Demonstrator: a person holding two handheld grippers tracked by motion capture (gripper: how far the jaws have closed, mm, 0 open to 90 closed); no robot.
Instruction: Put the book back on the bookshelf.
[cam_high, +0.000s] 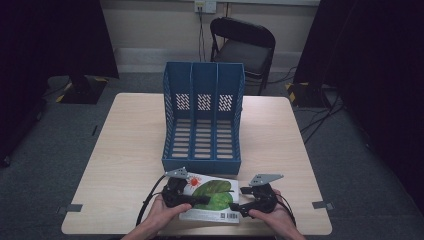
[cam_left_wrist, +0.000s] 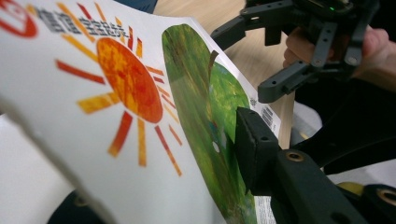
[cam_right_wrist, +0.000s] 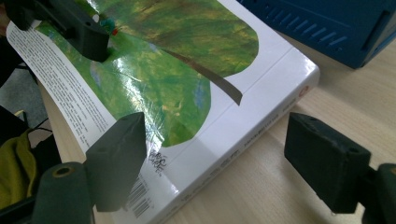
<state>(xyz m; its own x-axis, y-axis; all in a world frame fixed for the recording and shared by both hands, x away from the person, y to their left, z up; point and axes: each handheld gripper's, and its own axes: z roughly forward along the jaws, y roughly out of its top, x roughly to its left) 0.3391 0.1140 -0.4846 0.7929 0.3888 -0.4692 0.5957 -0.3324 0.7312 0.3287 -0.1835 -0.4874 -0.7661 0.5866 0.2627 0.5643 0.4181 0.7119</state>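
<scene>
Lying flat on the wooden surface (cam_high: 280, 145), close to the near edge, is a picture book (cam_high: 212, 197) with a big green leaf and an orange sun on its cover. It sits right in front of the blue file holder (cam_high: 203, 117), which has three slots and stands with its open side facing the person. The left gripper (cam_high: 192, 200) has its jaws closed on the left part of the book, one black pad pressing on the green leaf, and in the left gripper view the cover looks tipped up a little on that side. The right gripper (cam_high: 243, 199) is open. Its jaws stand wide apart by the right edge of the book, one jaw over the cover near the barcode and the other over the bare wood just past the white spine. They do not squeeze anything yet. The book's long side runs from left to right, from one gripper to the other, so both hands are about as near to it. The slots of the holder run away from the person, so I think the book must be stood up on its edge and turned to point into a slot before it can slide in.
</scene>
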